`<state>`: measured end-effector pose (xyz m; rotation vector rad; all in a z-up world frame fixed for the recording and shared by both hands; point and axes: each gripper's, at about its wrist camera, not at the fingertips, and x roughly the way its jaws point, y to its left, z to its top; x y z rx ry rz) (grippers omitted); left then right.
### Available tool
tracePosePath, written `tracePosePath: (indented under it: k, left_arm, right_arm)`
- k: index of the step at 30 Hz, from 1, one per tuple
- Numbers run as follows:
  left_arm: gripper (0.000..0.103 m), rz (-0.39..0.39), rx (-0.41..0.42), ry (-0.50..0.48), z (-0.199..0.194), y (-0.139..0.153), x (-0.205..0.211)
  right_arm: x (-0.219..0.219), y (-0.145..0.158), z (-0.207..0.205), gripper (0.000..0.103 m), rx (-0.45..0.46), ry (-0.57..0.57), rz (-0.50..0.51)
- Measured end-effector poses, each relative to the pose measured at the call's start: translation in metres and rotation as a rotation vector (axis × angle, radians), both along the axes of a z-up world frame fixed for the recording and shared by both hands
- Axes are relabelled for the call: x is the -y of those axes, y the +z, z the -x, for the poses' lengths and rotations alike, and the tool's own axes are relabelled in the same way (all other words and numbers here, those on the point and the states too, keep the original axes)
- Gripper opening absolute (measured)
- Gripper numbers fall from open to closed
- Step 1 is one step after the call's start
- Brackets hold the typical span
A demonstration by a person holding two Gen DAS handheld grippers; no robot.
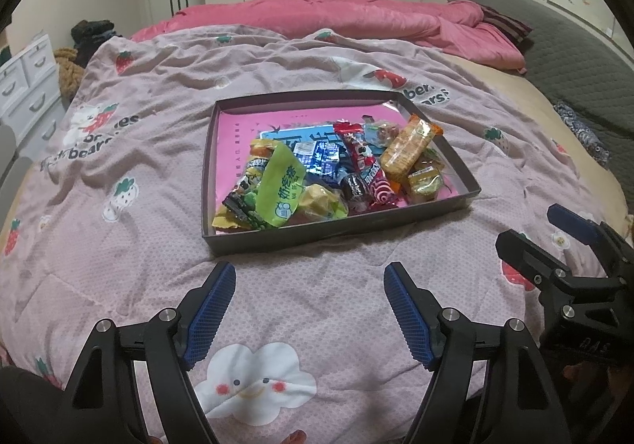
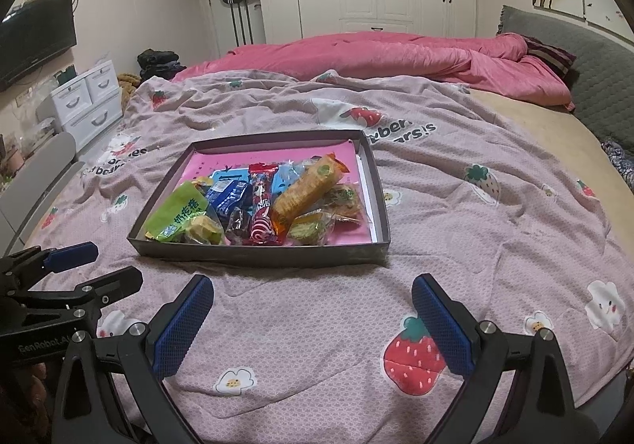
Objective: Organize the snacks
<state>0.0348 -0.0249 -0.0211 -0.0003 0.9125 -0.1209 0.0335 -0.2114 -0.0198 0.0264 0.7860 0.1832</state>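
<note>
Hand-held gripper [image 1: 309,271] hovers before snack tray [image 1: 337,232] on quilt [image 1: 158,174].

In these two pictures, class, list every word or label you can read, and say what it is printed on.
"bears" on the pink strawberry quilt.
"GenRobot.AI" on the left gripper body, right wrist view.
Chinese characters on the green snack packet: too blurred to read.
Print on the other wrappers and the box liner: too small.

Bare quilt [image 2: 301,325] lies open between the near bed edge and the box [image 2: 257,256]; its near wall bars level entry to the snacks [image 2: 257,206].
</note>
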Motion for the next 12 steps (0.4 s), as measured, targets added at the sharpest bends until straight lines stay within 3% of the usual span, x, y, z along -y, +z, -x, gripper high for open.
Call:
tracePosePath:
  k: [7, 12]
  left_arm:
    - [0.079, 0.0, -0.005, -0.012, -0.006, -0.003, -0.002]
    - [0.079, 0.042, 0.003, 0.013, -0.023, -0.004, -0.021]
  right_arm:
    - [-0.001, -0.005, -0.008, 0.101, 0.014, 0.013, -0.006]
    - [0.019, -0.007, -0.031, 0.101, 0.025, -0.027, -0.032]
